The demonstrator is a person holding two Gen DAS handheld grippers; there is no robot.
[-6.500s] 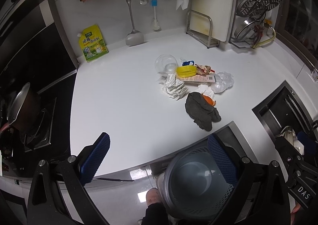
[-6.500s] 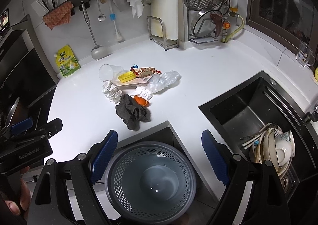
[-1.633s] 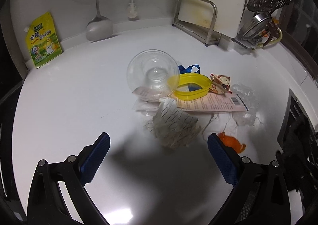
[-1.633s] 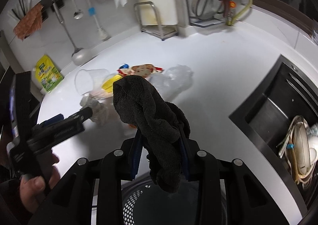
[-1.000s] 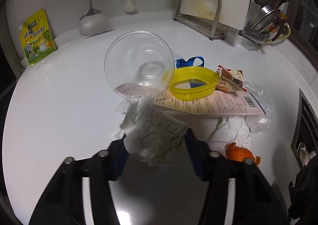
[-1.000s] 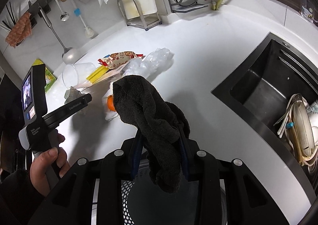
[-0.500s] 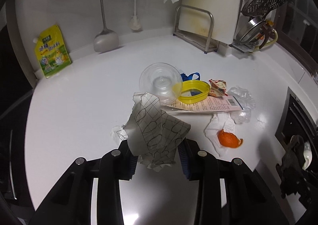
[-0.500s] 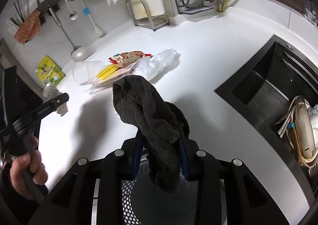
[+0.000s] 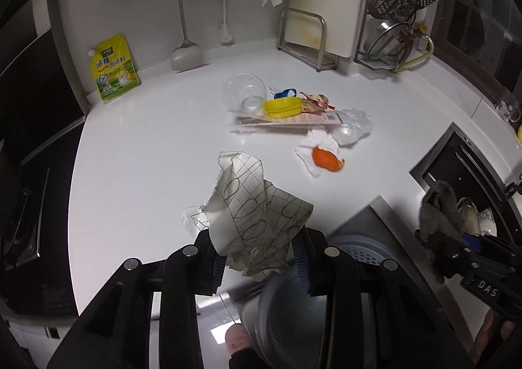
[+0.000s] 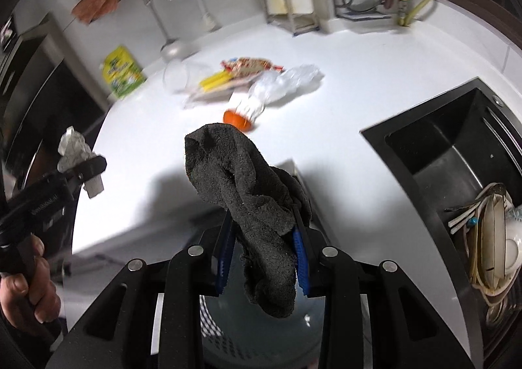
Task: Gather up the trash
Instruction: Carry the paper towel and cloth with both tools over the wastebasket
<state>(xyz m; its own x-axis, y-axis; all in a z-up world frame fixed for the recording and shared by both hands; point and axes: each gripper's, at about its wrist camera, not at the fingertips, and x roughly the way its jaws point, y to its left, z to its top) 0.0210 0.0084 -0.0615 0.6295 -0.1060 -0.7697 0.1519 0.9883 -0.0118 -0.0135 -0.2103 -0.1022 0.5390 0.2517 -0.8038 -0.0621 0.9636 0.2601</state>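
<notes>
The left gripper (image 9: 261, 258) is clenched on a crumpled paper towel (image 9: 251, 212) printed with a grid pattern, held up at lower centre of the left wrist view, above the front edge of the white counter (image 9: 146, 157). Just below and to the right of it shows the rim of a grey bin (image 9: 355, 253), set under the counter edge.

The right gripper (image 10: 262, 258) grips a dark grey rag (image 10: 241, 186), which bulges up out of the jaws and hangs down over the bin's perforated wall (image 10: 212, 326) at the bottom of the right wrist view; that view is blurred, so finer detail is hard to read.

The rest of the trash lies in the middle of the counter: a clear plastic cup (image 9: 244, 95) on its side, a yellow lid (image 9: 282, 107) touching it, a printed paper sheet (image 9: 293, 121) under both, a snack wrapper (image 9: 316, 100) behind, a crumpled clear bag (image 9: 354, 126) at the right, and an orange peel (image 9: 326, 158) resting on a white tissue (image 9: 314, 149) nearest the camera.

A yellow pouch (image 9: 114, 69) leans against the wall in the upper left, and the black sink (image 10: 456, 157) holds dishes at the right edge.
</notes>
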